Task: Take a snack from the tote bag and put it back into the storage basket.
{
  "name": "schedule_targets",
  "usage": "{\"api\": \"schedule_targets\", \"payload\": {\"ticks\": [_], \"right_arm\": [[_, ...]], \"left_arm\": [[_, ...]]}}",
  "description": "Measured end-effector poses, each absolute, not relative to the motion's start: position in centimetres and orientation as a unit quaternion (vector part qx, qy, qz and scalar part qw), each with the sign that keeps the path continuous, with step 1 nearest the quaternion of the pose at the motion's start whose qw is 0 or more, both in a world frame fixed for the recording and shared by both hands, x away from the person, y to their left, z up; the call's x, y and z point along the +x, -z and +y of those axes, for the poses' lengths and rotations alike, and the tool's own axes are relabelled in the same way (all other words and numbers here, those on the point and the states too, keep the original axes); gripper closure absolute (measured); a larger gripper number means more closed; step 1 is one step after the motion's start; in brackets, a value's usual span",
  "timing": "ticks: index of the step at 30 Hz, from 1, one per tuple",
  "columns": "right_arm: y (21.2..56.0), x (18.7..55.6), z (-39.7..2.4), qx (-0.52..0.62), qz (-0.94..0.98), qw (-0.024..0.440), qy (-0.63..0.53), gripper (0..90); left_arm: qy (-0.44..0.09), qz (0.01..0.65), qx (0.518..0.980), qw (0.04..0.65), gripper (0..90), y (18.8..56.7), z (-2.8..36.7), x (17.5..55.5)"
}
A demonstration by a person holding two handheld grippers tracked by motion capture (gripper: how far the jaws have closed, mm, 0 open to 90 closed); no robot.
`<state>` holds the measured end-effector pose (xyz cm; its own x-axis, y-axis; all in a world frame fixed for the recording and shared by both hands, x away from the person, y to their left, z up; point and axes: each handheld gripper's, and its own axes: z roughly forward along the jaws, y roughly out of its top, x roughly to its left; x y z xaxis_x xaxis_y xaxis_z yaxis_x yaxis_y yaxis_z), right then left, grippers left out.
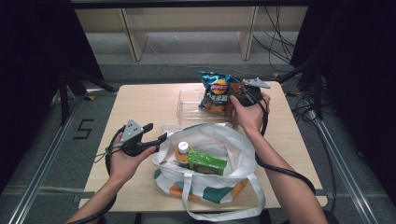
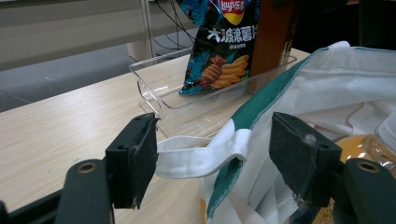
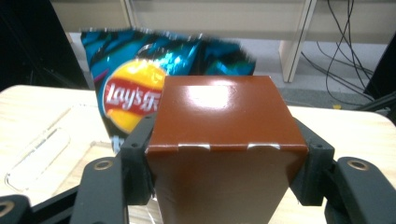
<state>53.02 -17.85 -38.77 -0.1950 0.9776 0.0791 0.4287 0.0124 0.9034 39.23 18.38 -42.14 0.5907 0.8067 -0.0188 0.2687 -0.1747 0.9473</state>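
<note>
Right gripper clamps a brown box at the clear tray on the table's far side.

The chip bag leans just behind the box, inside the tray. Nearer the person, a white tote bag holds a bottle and a green packet. The left gripper, jaws wide, straddles the tote's strap without pressing it; bare table lies to the left.

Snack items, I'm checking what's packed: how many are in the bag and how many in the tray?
4: a bottle and green packet in the bag; chips and a brown box in the tray. More may be hidden.
</note>
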Motion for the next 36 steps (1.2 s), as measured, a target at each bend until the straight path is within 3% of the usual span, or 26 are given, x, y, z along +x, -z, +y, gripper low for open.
{"api": "schedule_targets", "payload": {"ticks": [22, 36], "right_arm": [[39.30, 52.78, -17.99, 0.539, 0.647, 0.316, -0.437, 37.7], [38.76, 52.45, -18.66, 0.532, 0.658, 0.288, -0.449, 28.7]], "left_arm": [[-0.257, 0.372, 0.722, 0.524, 32.1, 42.13, 18.36, 39.22], [-0.256, 0.373, 0.722, 0.523, 32.1, 42.20, 18.30, 39.23]]}}
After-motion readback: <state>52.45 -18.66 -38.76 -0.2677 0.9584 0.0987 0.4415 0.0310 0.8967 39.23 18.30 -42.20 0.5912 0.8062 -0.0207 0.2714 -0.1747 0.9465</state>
